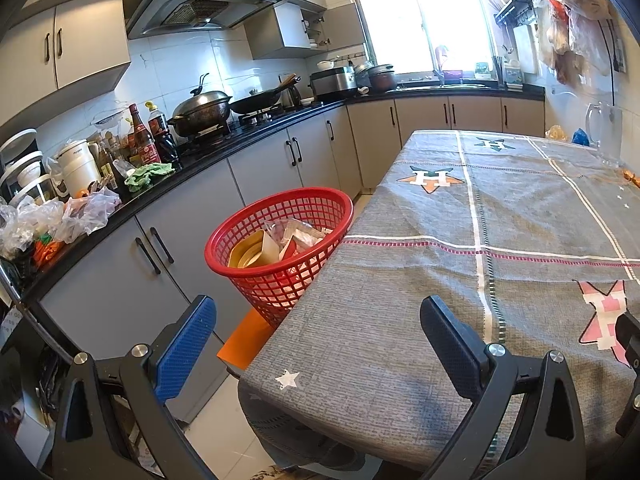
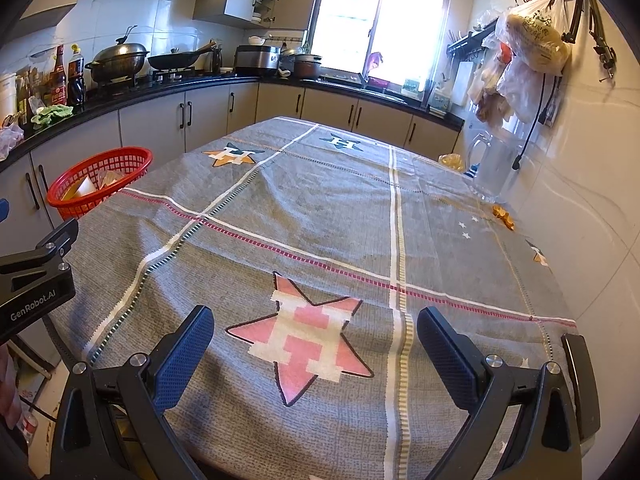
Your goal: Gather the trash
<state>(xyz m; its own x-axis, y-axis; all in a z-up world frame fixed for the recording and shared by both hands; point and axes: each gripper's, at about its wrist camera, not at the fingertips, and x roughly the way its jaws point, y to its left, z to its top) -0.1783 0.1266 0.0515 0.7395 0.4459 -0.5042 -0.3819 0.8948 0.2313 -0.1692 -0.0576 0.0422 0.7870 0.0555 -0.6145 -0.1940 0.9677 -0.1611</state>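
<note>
Both hand-held grippers released and empty over the desk; trash sits in the red basket beside it.

Left hand-held gripper (image 1: 320, 336) has its jaws spread wide with nothing between them, above the near left corner of the desk (image 1: 420, 280), which is covered by a grey star-patterned cloth. Red basket (image 1: 280, 240) stands just beside the desk's left edge, on an orange surface (image 1: 240, 340), between desk and kitchen cabinets; the trash (image 1: 280, 240) inside is a gold-lined carton, clear wrappers and white paper. Right hand-held gripper (image 2: 314, 344) is also spread wide, empty, above the pink star (image 2: 300, 340) on the cloth. Small orange scraps (image 2: 503, 216) lie near the far right desk edge by a clear jug (image 2: 494, 168). Basket also shows at left in the right wrist view.
</note>
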